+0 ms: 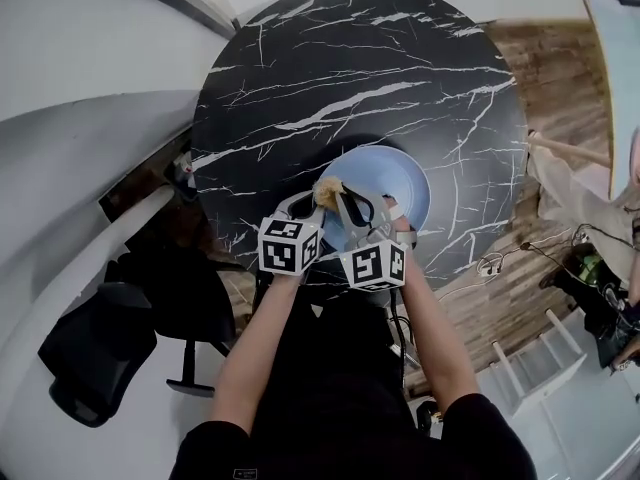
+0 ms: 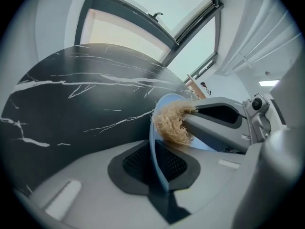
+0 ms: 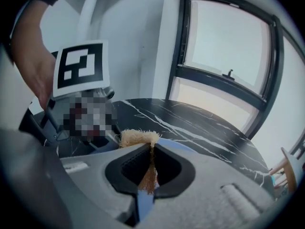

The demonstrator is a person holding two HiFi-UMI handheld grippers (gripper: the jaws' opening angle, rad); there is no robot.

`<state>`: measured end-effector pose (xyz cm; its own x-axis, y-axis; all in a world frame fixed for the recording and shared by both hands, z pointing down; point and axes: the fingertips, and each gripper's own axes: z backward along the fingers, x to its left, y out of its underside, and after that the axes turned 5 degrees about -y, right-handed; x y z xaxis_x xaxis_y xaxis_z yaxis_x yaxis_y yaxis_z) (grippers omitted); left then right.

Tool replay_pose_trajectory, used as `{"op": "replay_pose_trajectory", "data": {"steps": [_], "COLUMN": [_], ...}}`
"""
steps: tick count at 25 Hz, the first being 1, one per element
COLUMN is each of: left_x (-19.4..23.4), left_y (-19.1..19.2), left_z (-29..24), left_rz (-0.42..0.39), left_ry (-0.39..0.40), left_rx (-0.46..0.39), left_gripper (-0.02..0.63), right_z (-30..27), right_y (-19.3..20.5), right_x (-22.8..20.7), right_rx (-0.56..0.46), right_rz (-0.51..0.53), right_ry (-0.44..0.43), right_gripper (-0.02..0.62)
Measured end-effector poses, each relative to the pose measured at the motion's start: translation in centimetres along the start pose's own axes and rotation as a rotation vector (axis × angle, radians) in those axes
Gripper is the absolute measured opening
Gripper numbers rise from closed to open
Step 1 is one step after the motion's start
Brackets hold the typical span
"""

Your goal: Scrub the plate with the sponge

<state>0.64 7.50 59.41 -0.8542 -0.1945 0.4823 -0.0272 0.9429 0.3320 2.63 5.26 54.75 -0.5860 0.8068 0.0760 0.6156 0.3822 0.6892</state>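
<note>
Plate [image 1: 402,183]: pale blue, tilted above the black marbled worktop [image 1: 350,68], near rim clamped in left gripper [image 2: 155,163].
Sponge [image 3: 138,138]: tan, fibrous, pinched in right gripper [image 3: 148,170], touching plate's face.

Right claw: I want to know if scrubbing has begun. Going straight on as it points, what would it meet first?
Probably the blue plate: the sponge clamped in the right claw looks pressed to its face, near the rim the left claw grips. Depth is unclear.
</note>
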Motion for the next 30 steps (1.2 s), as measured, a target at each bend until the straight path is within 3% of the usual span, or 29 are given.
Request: {"op": "replay_pose_trajectory", "data": {"steps": [5,12,30], "left_x": [-0.2,-0.2,-0.4], "left_y": [0.1,0.2,0.3], "left_z": [0.0,0.0,-0.1], "left_rz": [-0.030,-0.049,-0.050], "left_ry": [0.015,0.037,0.044], "left_rx": [-0.002,0.011,0.002], "left_gripper": [0.037,0.031,0.032], "right_z": [-2.1,-3.2,-1.9], "right_y": [1.2,1.2,3.6], "right_x": [1.4,0.9,-7.6], "right_rx": [0.059,0.086,0.283], "right_rz": [0.090,0.214,0.308], "right_ry": [-0.048,-0.009,0.304], "right_gripper": [0.018,0.019,0.020]}}
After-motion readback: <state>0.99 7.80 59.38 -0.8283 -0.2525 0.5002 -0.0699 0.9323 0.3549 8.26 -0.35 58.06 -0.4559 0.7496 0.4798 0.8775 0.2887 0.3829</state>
